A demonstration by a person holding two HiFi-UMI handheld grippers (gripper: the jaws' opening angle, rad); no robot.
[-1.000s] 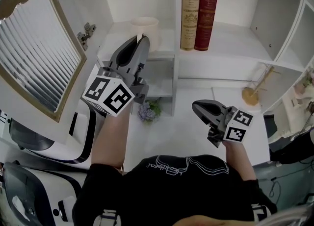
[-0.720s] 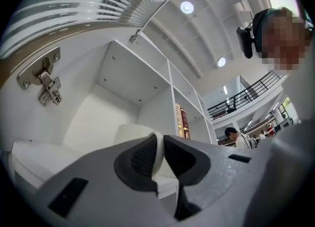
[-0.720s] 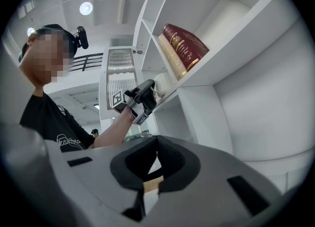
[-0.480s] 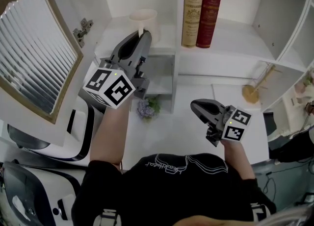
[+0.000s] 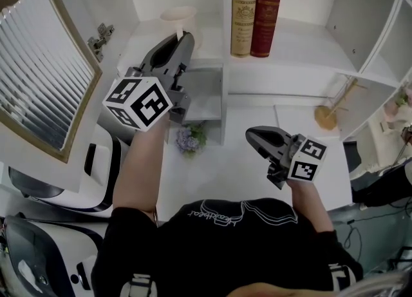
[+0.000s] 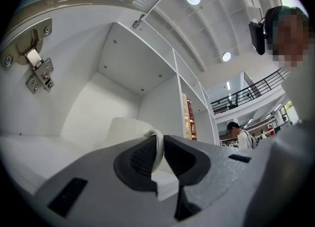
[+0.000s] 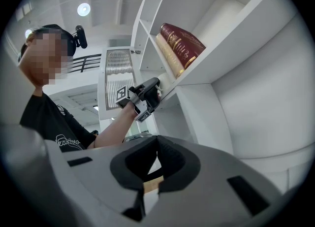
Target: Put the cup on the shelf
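Note:
The cream cup (image 5: 178,20) stands upright in the left compartment of the white shelf (image 5: 293,47), at the level of its board. My left gripper (image 5: 182,37) reaches up to it from the front and is shut on its handle. In the left gripper view the handle (image 6: 158,145) is pinched between the dark pads, with the cup's body (image 6: 123,131) just beyond them. Whether the cup rests on the board I cannot tell. My right gripper (image 5: 257,136) hangs lower, over the table on the right, shut with nothing in it; the right gripper view shows its jaws (image 7: 157,140) together.
Two books (image 5: 252,9) stand in the neighbouring compartment. The cabinet door (image 5: 38,83) is swung open at the left, its hinge (image 5: 98,37) close to my left gripper. A small purple flower (image 5: 187,140) and a wooden stand (image 5: 329,114) sit on the white table below.
My left gripper has moved a little up and deeper into the shelf with the cup. The right gripper has barely shifted.

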